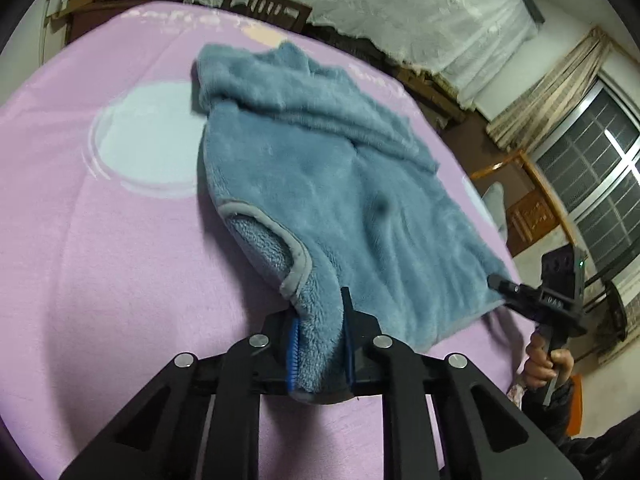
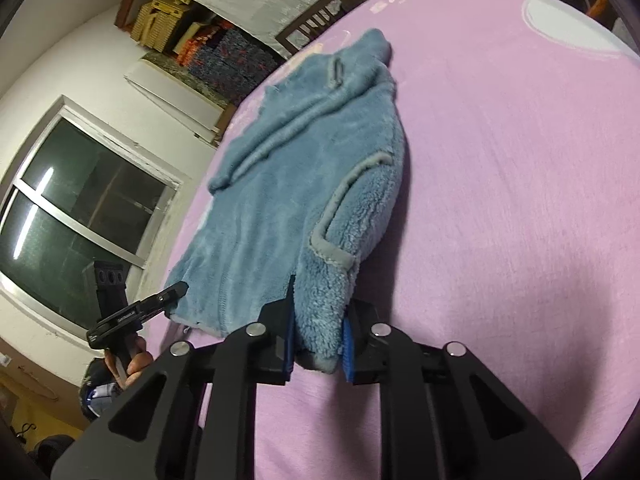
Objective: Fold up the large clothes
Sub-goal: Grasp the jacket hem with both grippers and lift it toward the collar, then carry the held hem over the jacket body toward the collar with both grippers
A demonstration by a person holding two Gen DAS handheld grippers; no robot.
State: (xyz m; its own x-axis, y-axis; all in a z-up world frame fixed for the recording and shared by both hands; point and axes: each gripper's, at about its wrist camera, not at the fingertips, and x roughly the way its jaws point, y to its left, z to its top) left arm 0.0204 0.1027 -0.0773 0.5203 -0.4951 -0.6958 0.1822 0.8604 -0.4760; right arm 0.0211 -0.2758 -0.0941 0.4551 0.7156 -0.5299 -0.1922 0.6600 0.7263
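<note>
- The left tongs (image 1: 320,344) are clamped narrow on a thick bunch of the blue fleece garment (image 1: 320,160), at its near edge just below a grey-trimmed opening.
- The right tongs (image 2: 318,340) pinch the same near edge at the other corner, so both hands are equally close.
- The garment lies flat, its long axis running straight away from both tongs to a rumpled far end. A fold would likely carry this edge forward.
- The pink-covered surface (image 1: 100,280) beneath has bare room on both sides.
- Beyond it are a chair (image 1: 266,6), a lace cloth (image 1: 400,12) and a window (image 1: 600,168).
</note>
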